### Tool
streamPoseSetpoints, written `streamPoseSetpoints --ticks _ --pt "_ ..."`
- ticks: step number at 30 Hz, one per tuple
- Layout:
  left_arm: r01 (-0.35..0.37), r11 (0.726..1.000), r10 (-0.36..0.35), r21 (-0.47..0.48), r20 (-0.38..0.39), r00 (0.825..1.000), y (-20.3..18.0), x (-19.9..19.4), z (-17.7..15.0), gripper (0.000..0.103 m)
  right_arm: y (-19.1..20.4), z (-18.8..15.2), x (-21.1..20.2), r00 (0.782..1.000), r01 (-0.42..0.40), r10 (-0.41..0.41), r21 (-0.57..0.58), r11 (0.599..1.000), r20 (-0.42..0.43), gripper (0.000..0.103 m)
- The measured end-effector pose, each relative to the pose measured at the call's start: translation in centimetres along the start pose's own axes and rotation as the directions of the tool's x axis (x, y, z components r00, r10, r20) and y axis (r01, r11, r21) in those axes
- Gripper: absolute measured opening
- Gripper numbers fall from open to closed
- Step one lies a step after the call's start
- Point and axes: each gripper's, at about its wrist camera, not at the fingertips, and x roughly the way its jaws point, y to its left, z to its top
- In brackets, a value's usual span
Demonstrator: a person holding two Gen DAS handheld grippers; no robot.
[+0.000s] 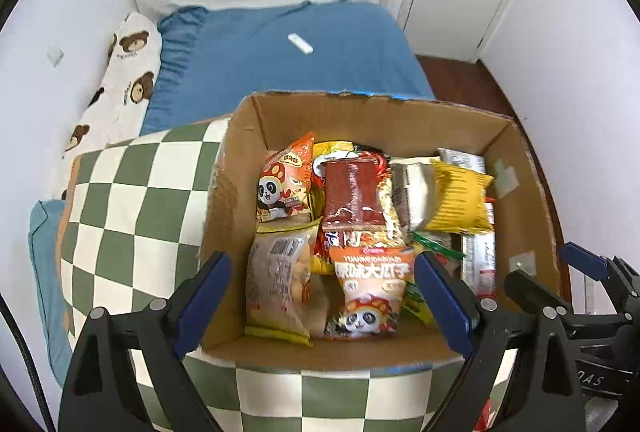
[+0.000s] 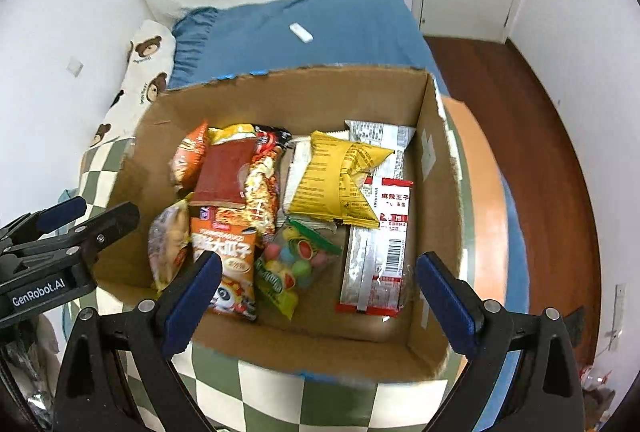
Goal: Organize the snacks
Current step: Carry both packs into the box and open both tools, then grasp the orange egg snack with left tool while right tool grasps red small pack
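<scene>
- The cardboard box is the landmark: it sits open-topped on a green-and-white checked cushion, with a blue bed beyond its far wall.
- All the snacks seen lie inside the box; none shows on the cushion outside it.
- The left gripper hangs above the box's near-left part, fingers spread wide, nothing between them.
- The right gripper hangs above the box's near wall, fingers likewise spread and empty.
- Judged from this, the step in hand is choosing the next packet to straighten or lift; both grippers are clear of the contents.
- To do it well, I would take a top-lying packet first, such as the yellow packet, which rests on others near the box's far-right part.
- Come down with the fingers across a packet's short width, pinching a sealed edge rather than the puffed middle, so the bag does not slip.
- Keep the two grippers apart; they are close neighbours over the box and could knock.
- The red-and-white packet lies flat by the box's right wall, its long axis running from the near wall to the far wall.
- The orange panda packet lies near the near wall, long axis also near-to-far, its panda end towards the near wall.
- The sweets bag lies between these two, tilted, long axis slanting.
</scene>
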Motion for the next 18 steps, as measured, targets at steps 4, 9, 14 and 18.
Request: streamPoseSetpoints --ticks 4,9,14,18 --pt "0.008 1.0 -0.009 0.008 0.046 0.999 -0.2 -2.7 -1.7 0.093 0.7 -1.6 -3.1 0.998 -0.002 0.003 -0.018 1.0 0.057 0.1" --pt "-0.007 1.0 0.005 0.022 0.12 0.993 -0.4 -6.4 -4.1 0.093 1.3 -4.2 -7.3 0.992 -0.006 0.01 -0.03 1.0 0.129 0.1" --pt "0.003 1.0 -0.006 0.018 0.178 0.984 -0.3 -9.9 -6.6 0.093 1.4 -6.5 -10.5 0.983 -0.011 0.016 -0.028 1.0 0.182 0.1" --pt "0.01 1.0 -0.011 0.007 0.206 0.978 -0.2 -12.1 -8.8 0.093 1.3 -8.5 -13.1 0.974 -0.025 0.029 -0.019 1.0 0.224 0.1"
